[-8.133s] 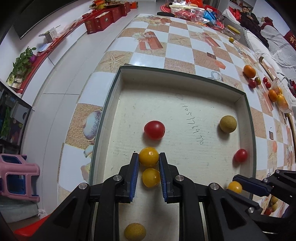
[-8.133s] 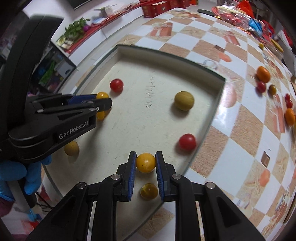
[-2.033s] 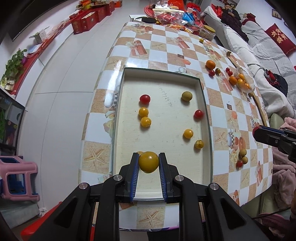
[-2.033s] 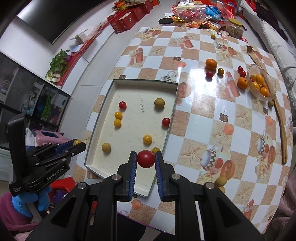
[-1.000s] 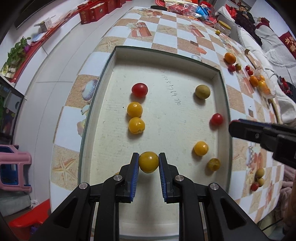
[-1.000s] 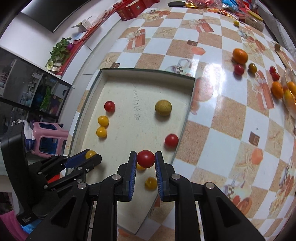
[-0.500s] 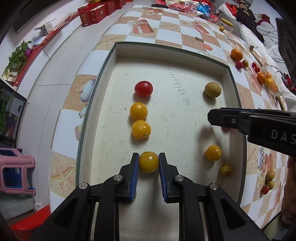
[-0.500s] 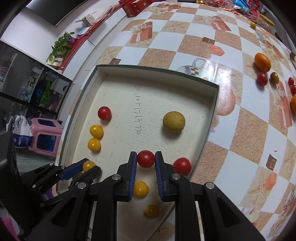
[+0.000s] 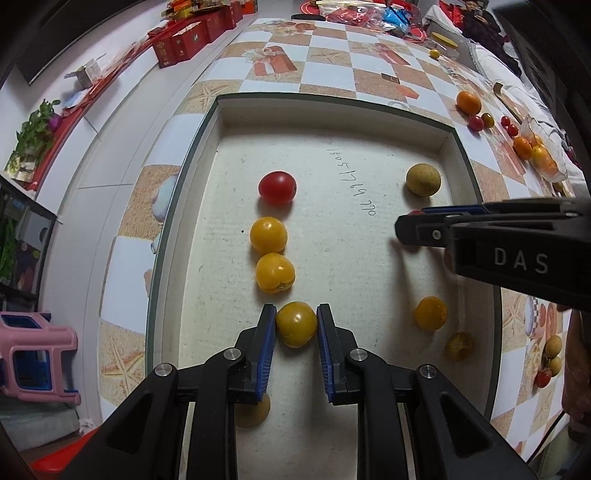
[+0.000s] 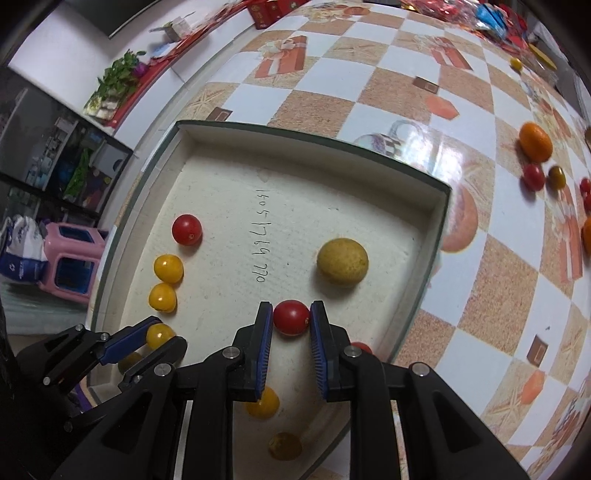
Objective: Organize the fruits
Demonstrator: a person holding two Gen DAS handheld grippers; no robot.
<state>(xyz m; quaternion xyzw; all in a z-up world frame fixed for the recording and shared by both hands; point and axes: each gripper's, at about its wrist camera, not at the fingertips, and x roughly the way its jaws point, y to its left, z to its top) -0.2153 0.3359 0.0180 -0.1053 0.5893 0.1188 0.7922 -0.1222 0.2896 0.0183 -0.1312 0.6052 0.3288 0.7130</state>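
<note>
Covering the table (image 9: 325,55) is a checked cloth in brown and white, printed with starfish and gift boxes; a shallow white tray (image 9: 332,110) with a dark green rim sits on it. Loose fruit (image 9: 468,102) lies on the cloth beyond the tray's far right corner. Along the wall to the left run a red shelf with boxes (image 9: 192,33), a potted plant (image 9: 35,129), and a pink stool (image 9: 29,358) on the floor.

Both grippers point steeply down into the tray. The left gripper (image 9: 296,325) has a yellow tomato (image 9: 296,323) between its blue pads, at the near end of a line formed by a red tomato (image 9: 277,187) and two yellow ones (image 9: 268,235). Its jaws are opening, the pads just at the tomato's sides. The right gripper (image 10: 291,318) has a small red tomato (image 10: 291,317) between its pads, low over the tray floor near the right wall, just in front of a round tan fruit (image 10: 342,261). Its jaws are opening too, and whether the pads have parted from the skin cannot be made out. An orange tomato (image 10: 263,402) lies beneath its fingers.
</note>
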